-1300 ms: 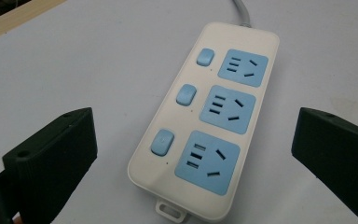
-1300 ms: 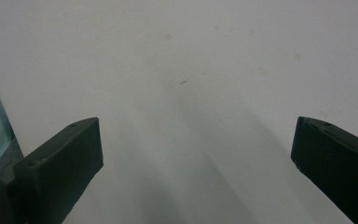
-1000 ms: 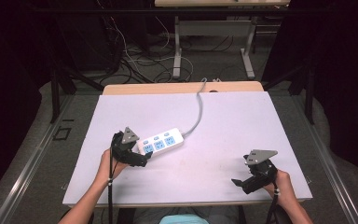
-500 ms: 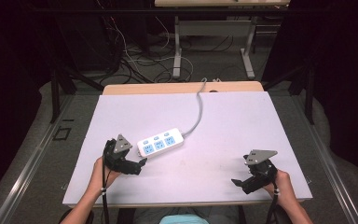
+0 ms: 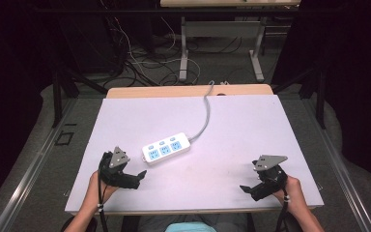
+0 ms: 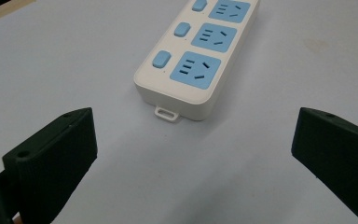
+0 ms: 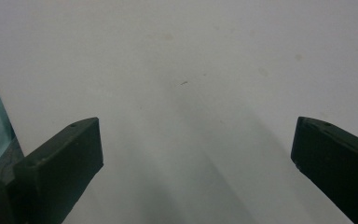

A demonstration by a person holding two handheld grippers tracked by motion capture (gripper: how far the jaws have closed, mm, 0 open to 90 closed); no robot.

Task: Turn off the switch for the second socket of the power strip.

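On my high view I see a white power strip (image 5: pixel 166 149) with blue sockets lying flat a little left of centre on the pale surface (image 5: pixel 241 130), angled so that its far end points up and to the right. Its grey cord (image 5: pixel 204 116) runs from that far end toward the back edge of the surface and drops over it. My left gripper (image 5: pixel 137 176) sits near the front left corner, held in the left hand (image 5: pixel 99 186), with its tips pointing toward the near end of the strip but apart from it. In the left gripper view its jaws are spread wide, nothing between them but bare surface, and the strip's near end (image 6: pixel 186 79) with its small hanging tab lies just ahead, between the two jaw lines. My right gripper (image 5: pixel 246 189) rests near the front right corner, in the right hand (image 5: pixel 292 191), well apart from the strip. In the right gripper view its jaws are also spread wide, over empty white surface.
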